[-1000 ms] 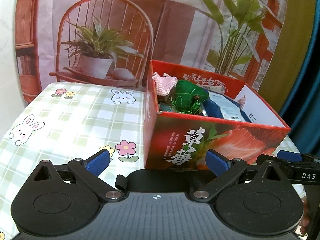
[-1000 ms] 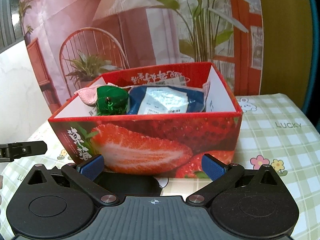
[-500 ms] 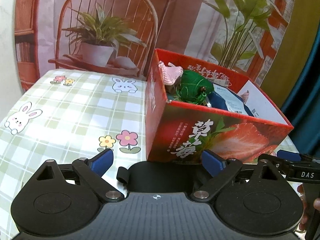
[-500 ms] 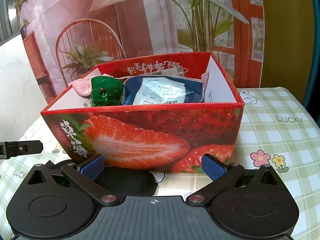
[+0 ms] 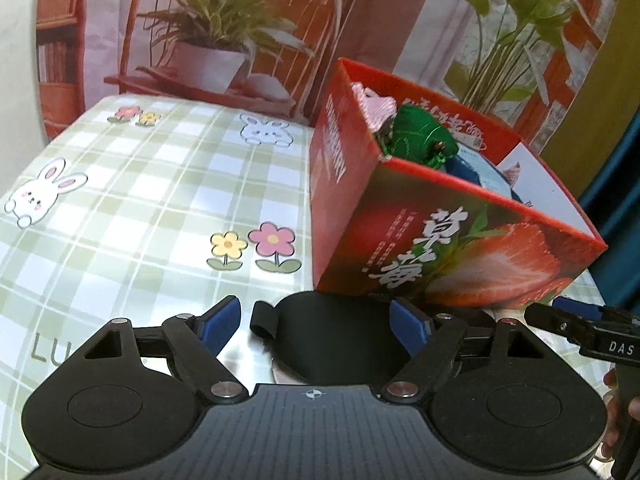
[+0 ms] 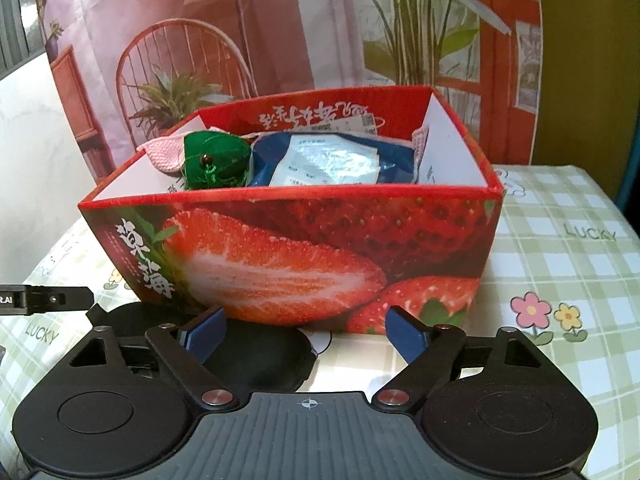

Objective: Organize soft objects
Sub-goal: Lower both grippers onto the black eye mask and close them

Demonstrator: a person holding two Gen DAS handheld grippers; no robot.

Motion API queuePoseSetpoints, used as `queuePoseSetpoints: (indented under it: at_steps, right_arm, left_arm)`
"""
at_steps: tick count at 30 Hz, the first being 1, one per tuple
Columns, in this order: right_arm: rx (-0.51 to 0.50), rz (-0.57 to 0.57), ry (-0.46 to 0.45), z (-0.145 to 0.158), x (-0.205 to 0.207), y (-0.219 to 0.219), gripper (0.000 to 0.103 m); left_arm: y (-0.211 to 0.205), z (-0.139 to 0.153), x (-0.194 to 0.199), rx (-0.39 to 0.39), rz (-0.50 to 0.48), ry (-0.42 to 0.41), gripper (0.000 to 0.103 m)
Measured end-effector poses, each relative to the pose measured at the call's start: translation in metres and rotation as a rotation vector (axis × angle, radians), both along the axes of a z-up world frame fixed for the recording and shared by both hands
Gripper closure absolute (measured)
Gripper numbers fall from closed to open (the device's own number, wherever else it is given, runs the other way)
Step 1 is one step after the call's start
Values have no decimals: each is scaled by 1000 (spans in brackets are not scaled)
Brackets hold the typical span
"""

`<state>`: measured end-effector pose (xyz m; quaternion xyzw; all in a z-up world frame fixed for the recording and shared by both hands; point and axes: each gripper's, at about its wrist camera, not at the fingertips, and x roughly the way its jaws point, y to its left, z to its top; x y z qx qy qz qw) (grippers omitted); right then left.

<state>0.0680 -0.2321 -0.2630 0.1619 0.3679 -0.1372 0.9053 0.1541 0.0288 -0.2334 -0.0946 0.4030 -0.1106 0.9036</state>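
Left gripper [image 5: 316,326] jaws closing, blue pads still spread, a black pouch [image 5: 336,340] lying between them on the table; pads not seen pressing it. Right gripper [image 6: 306,334] likewise closing, pads apart, the same pouch [image 6: 260,360] lying nearer its left pad and only partly within the span. No contact visible on either side.

Pouch sits flat on the green checked cloth [image 5: 120,208], just in front of the strawberry box [image 6: 288,256], its far edge close to the box's base. A small loop tab sticks out at the pouch's left end in the left view.

Box stands directly behind the pouch and blocks the way forward for both grippers. Inside it: a green satin bag [image 6: 216,166] at the left, a pink knit piece [image 6: 164,156] behind it against the wall, a blue packet [image 6: 332,160] with a pale label filling the middle and right.

Right gripper's finger enters the left view at lower right [image 5: 580,328], beside the box corner; a hand [image 5: 620,412] shows at that edge. Left gripper's finger enters the right view from the left edge [image 6: 48,300].

Cloth carries rabbit and flower prints. Printed backdrop [image 5: 240,20] behind the table shows a chair and potted plants.
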Motion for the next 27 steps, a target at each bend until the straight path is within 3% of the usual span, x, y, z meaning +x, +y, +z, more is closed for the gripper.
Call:
queuePoseSetpoints:
  at_steps: [7,15,27]
  right_arm:
    - [39,49,73,-18,8,9,27]
    - [65,69,126,-31,17,12,29]
    - [134,88,139,-39,28,11,27]
  left_arm:
    - [4,-15,9,-13,6,48,36]
    - [-1,-28,14,-31,-19,86,39]
    - [-3,-30,9,-38,-36,65,40]
